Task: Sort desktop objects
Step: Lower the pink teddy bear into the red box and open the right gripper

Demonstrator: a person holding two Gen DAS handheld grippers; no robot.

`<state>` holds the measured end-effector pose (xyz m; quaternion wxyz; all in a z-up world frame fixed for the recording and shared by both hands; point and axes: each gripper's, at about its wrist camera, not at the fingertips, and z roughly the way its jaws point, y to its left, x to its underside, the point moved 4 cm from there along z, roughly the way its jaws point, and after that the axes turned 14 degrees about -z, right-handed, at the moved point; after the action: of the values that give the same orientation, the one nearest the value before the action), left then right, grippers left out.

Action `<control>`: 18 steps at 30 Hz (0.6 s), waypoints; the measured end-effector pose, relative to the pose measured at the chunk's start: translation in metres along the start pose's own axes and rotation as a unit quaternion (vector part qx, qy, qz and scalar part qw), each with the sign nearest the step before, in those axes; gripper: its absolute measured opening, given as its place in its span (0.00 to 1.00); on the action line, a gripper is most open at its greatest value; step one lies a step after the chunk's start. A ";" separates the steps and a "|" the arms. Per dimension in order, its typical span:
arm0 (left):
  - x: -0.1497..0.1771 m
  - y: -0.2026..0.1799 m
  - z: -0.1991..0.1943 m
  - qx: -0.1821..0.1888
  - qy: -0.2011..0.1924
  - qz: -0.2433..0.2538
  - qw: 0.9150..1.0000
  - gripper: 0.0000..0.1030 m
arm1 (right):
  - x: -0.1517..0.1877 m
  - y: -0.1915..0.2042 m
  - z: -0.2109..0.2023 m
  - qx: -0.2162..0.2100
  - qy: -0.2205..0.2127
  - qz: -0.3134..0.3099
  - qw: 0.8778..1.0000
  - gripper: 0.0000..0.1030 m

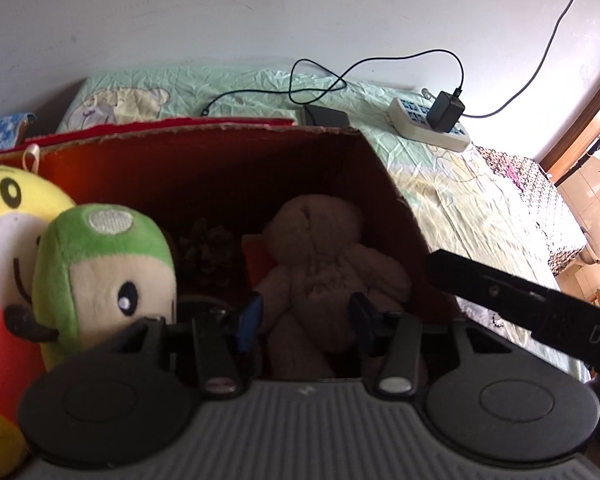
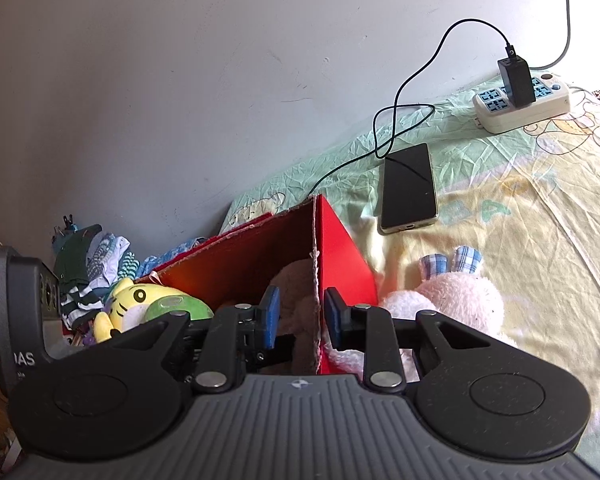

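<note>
Plush toys are the things being sorted, and most of them sit in or beside a red cardboard box point(image 1: 204, 168) on the bed. A brown teddy bear point(image 1: 320, 264) lies inside the box against its right wall, sunk well below the frayed top rim. The left gripper point(image 1: 306, 320) hangs over the box mouth with its blue pads point(image 1: 249, 320) spread to either side of the bear's lower body; the bear is between them, but the pads do not press on it. A green plush point(image 1: 100, 276) and a yellow tiger plush point(image 1: 8, 216) crowd the left side of this view, leaving little room there. To the right, the box wall rises steeply and the other gripper's black body crosses just past it.

The right gripper point(image 2: 302, 316) straddles the near corner edge of the box, one pad inside and one outside. Its jaws are fairly narrow, yet a gap shows on each side of the cardboard, so I cannot tell that it pinches the wall. A pink plush point(image 2: 456, 304) with checked ears lies on the bedsheet point(image 2: 540, 240) just outside the box, right beside the outer finger. Beyond it the sheet is open. Farther back a phone point(image 2: 409, 188) lies flat, with a black cable point(image 2: 416, 76) looping to a charger in the power strip point(image 2: 528, 104) near the wall.
</note>
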<state>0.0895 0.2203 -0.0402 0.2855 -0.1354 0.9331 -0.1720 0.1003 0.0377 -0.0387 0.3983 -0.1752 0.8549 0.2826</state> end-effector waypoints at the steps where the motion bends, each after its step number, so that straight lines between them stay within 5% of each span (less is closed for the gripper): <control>1: 0.001 0.000 -0.001 -0.007 -0.002 0.001 1.000 0.47 | 0.002 0.001 0.001 0.002 0.001 -0.004 1.000 0.27; 7: 0.006 -0.010 -0.005 -0.053 -0.013 0.021 0.998 0.49 | 0.009 0.002 0.004 0.013 0.009 -0.018 1.000 0.27; 18: 0.015 -0.014 -0.001 -0.078 -0.003 0.021 0.997 0.50 | 0.014 -0.003 0.008 0.005 0.047 0.008 0.999 0.28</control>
<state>0.0795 0.2025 -0.0409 0.2804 -0.1387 0.9453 -0.0920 0.0979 0.0398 -0.0550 0.3563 -0.1793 0.8755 0.2728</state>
